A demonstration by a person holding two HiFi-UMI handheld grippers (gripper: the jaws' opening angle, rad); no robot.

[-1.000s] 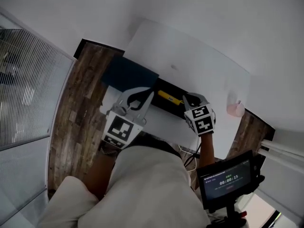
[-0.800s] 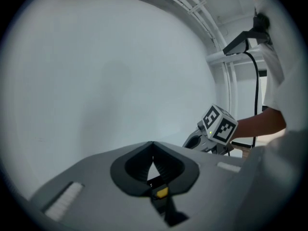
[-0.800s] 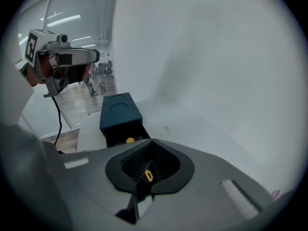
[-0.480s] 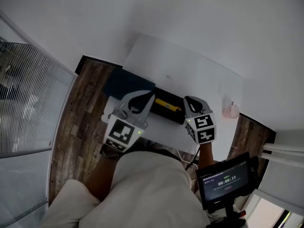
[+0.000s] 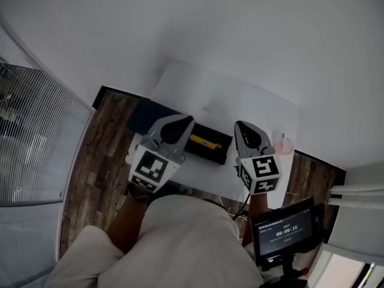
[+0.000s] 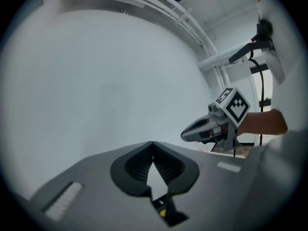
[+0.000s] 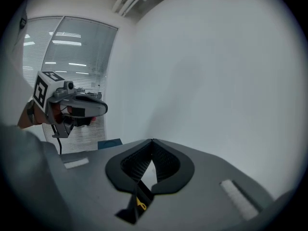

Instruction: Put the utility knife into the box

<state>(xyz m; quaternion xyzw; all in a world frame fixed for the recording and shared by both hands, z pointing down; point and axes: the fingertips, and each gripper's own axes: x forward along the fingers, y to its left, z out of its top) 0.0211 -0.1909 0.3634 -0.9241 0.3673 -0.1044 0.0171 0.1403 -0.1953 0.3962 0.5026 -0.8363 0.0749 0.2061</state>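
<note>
The left gripper (image 6: 153, 145) is clenched on nothing: its ribbed pads meet at the tips, and only a narrow slit behind them stays clear. The right gripper (image 7: 153, 142) is clenched the same way, tip against tip, with nothing caught between. In the head view both are held up over the near edge of the table, one on each side of the box, and neither touches it. Each points out toward the pale wall (image 5: 240, 23), which fills most of both gripper views.

A dark wood-plank floor (image 5: 96, 161) shows at the left and right of the white table (image 5: 240, 95), and a glazed partition with blinds (image 5: 36, 131) stands at the far left. On the near part of the tabletop lies the black box (image 5: 217, 151), open on top and set lengthwise between the two grippers. A flat dark blue piece (image 5: 144, 114) lies just to its left, partly hidden behind the left gripper; whether the two touch I cannot tell. Low at the right, a small screen (image 5: 282, 231) shows a timer.

The utility knife (image 5: 201, 141), yellow, lies inside the box along its length. A small pink object (image 5: 287, 144) sits at the table's right edge.
</note>
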